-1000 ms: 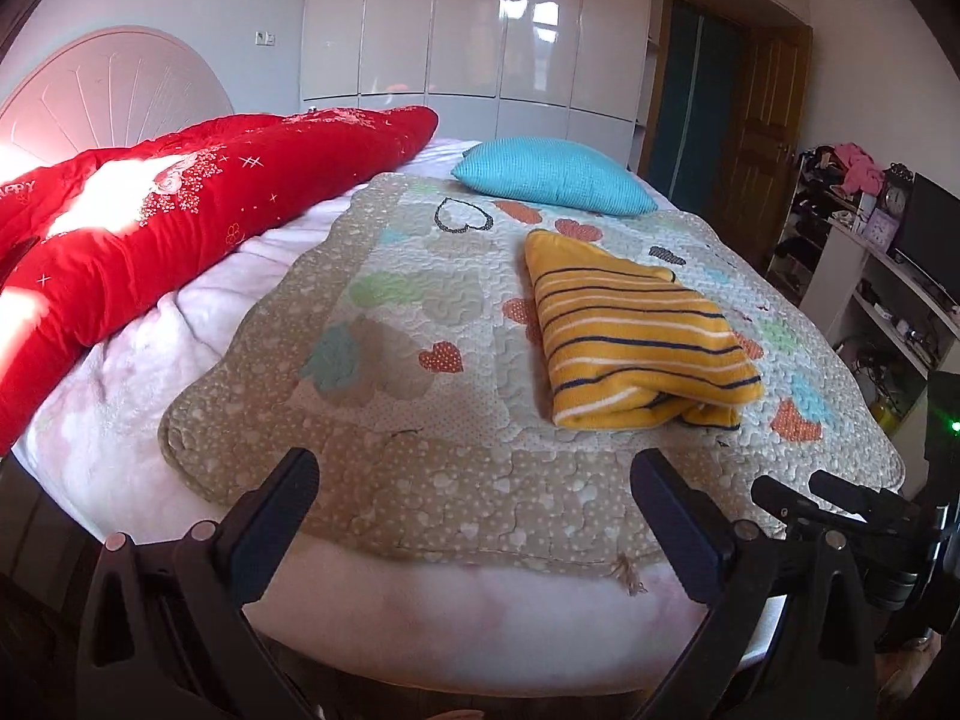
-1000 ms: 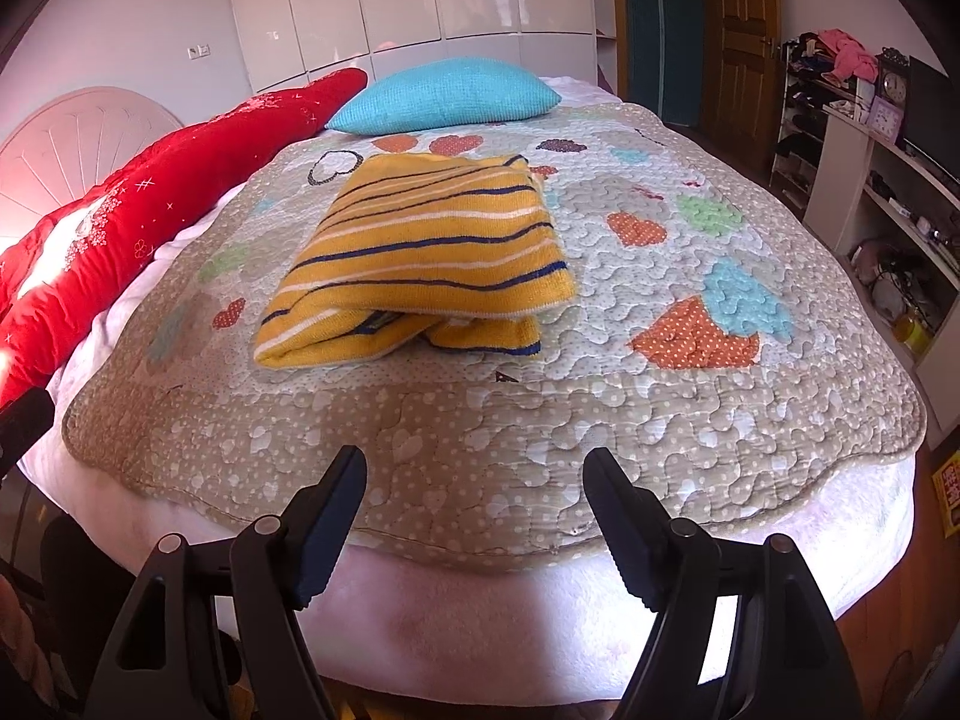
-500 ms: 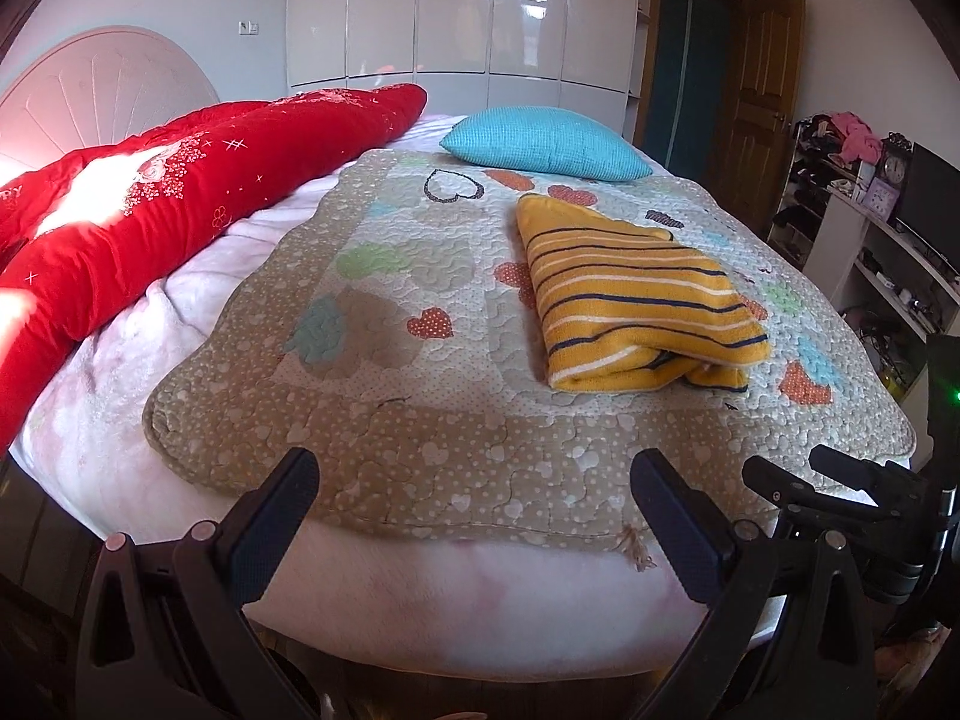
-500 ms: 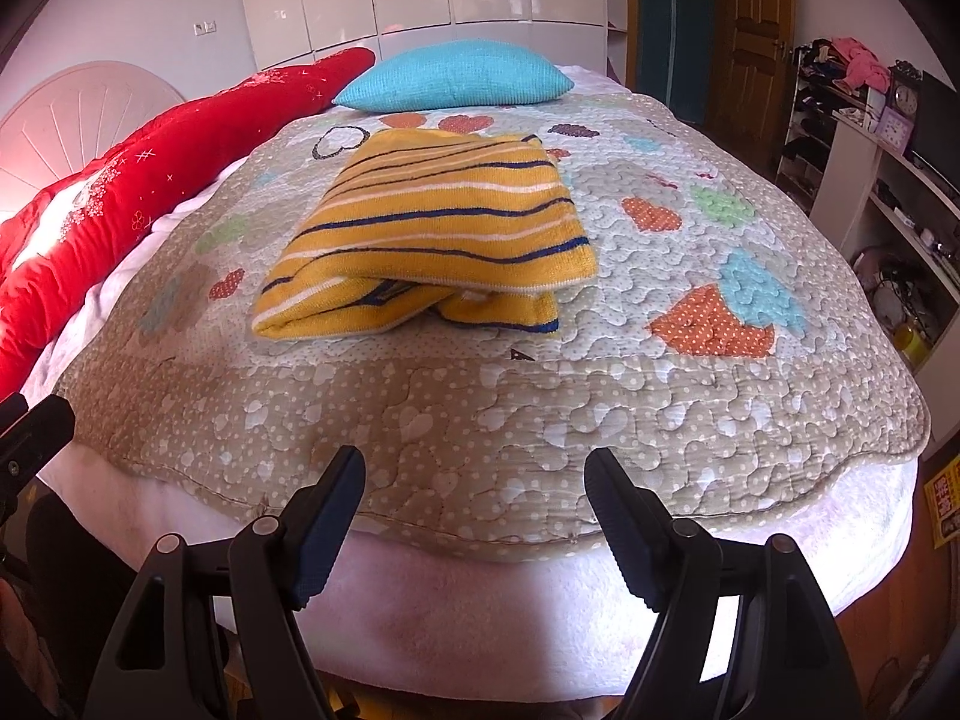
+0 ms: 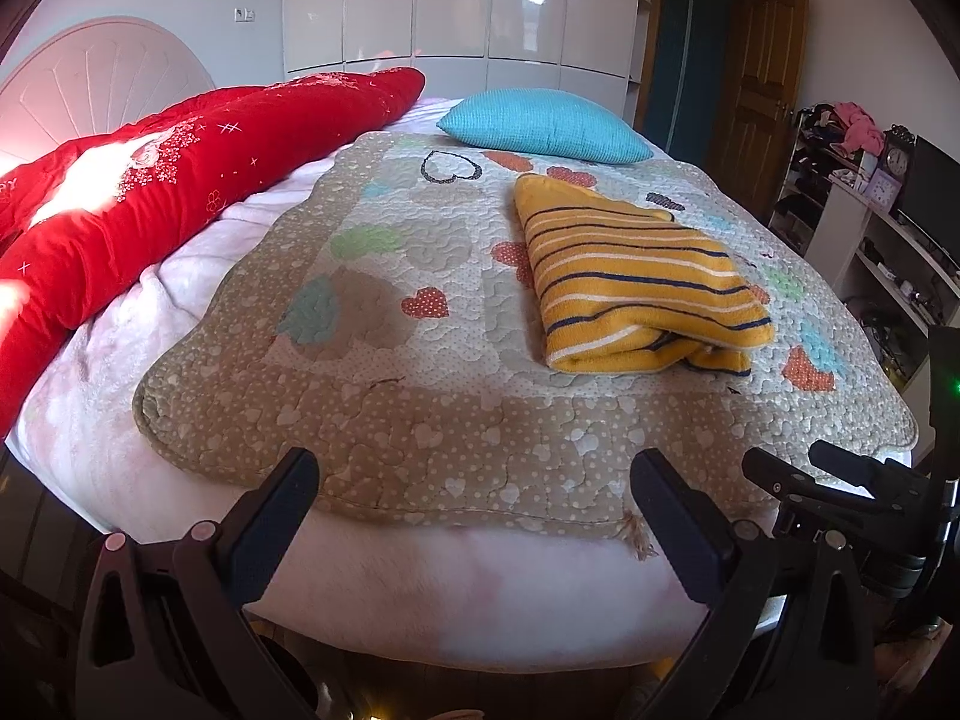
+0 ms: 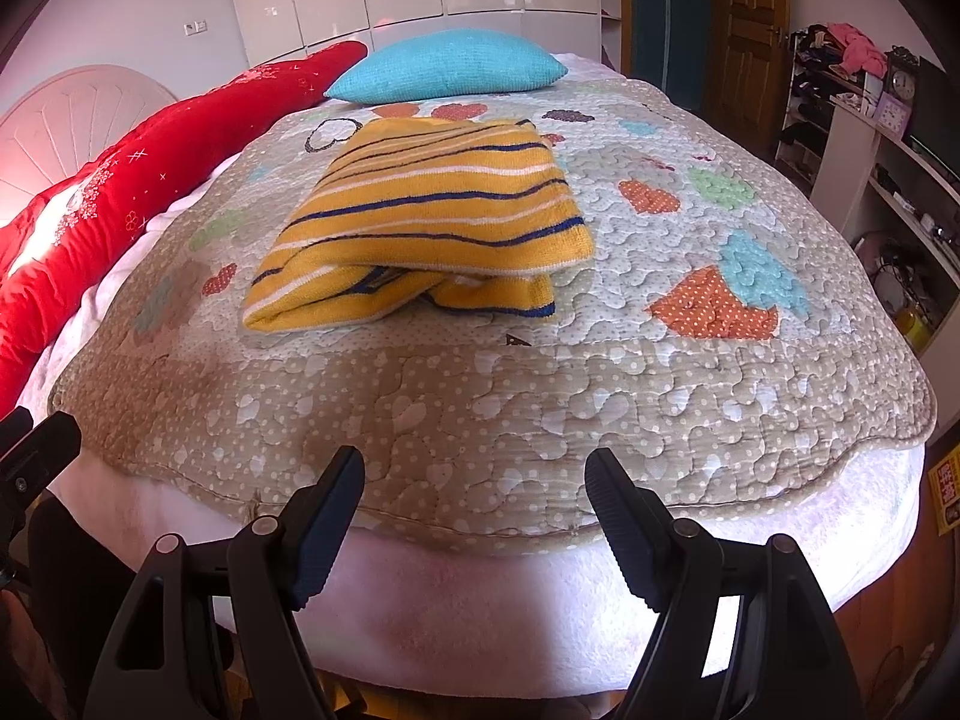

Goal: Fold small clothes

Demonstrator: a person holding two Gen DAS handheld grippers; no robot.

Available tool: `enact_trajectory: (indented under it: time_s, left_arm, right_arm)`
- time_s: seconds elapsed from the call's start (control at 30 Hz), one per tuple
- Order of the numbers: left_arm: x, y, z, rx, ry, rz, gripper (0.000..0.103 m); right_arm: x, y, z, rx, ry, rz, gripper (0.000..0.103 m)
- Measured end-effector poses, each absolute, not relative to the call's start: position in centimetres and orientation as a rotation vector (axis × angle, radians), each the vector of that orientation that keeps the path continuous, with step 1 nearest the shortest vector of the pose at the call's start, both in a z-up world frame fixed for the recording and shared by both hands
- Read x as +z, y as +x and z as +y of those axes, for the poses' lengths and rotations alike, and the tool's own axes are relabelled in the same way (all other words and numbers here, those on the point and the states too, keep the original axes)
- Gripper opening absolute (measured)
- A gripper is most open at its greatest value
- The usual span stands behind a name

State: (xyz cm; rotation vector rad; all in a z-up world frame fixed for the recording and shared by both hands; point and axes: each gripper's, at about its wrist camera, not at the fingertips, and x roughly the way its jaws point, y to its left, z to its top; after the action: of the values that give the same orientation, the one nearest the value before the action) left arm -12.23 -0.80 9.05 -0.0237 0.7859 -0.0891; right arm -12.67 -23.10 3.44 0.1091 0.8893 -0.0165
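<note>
Yellow knit with navy and white stripes, the folded garment (image 5: pixel 636 282) (image 6: pixel 432 210) lies on the heart-patterned quilt (image 5: pixel 420 420) (image 6: pixel 600 396) covering the bed, touched by neither tool. Both grippers hover low at the foot edge, pointing across the mattress: the left gripper (image 5: pixel 474 504) is spread wide and empty, with the garment ahead and to its right; the right gripper (image 6: pixel 474 504) is likewise released, the garment ahead, slightly left. A turquoise pillow (image 5: pixel 546 123) sits beyond, a red duvet (image 5: pixel 180 180) along the left
</note>
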Motion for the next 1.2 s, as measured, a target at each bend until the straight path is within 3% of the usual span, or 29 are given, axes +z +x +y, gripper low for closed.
enact_trajectory:
  time_s: [1.2]
  left_arm:
    - [7.7, -11.7, -0.5, -0.064, -0.028, 0.827, 0.103]
  right_arm:
    - [2.5, -12.5, -22.1, -0.005, 0.086, 0.907, 0.081]
